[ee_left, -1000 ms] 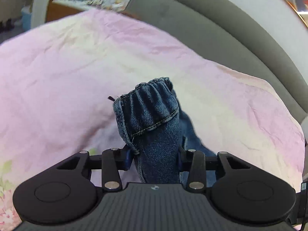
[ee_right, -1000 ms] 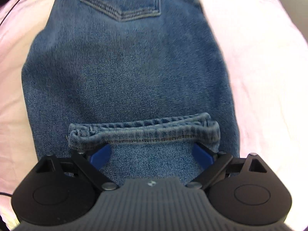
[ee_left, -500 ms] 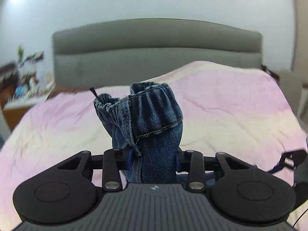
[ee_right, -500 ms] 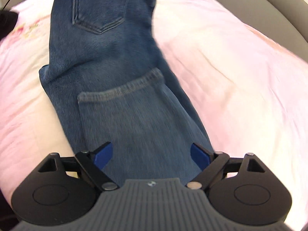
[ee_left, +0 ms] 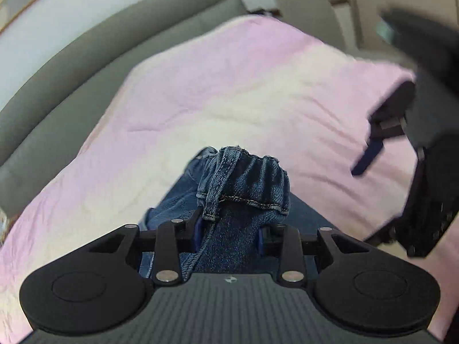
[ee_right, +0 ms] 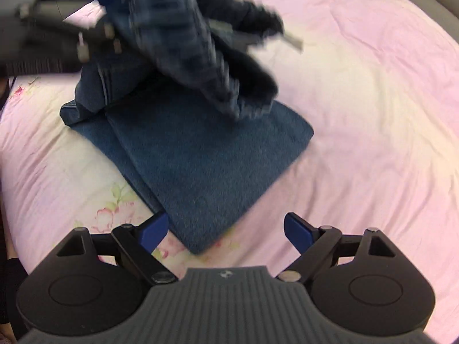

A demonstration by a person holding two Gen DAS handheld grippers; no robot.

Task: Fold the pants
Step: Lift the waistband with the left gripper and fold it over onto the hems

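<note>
The blue jeans (ee_right: 200, 157) lie partly folded on the pink quilt. One bunched, gathered end (ee_left: 243, 180) is lifted off the bed, and my left gripper (ee_left: 229, 229) has it between its blue pads. Its jaws are closing on that denim. In the right wrist view the same lifted end (ee_right: 178, 43) is a blur above the flat part. My right gripper (ee_right: 226, 229) hovers open over the near corner of the jeans and holds nothing. One of its blue fingers (ee_left: 368, 157) shows at the right of the left wrist view.
The pink quilt (ee_left: 258, 86) covers the whole bed, with a floral print (ee_right: 106, 215) near the right gripper. A grey padded headboard (ee_left: 86, 66) runs along the far side. Beige furniture (ee_left: 309, 14) stands beyond the bed's far corner.
My left gripper has swung across the bed and rolled, carrying the bunched denim with it. My right gripper has backed off and risen from the jeans, still open.
</note>
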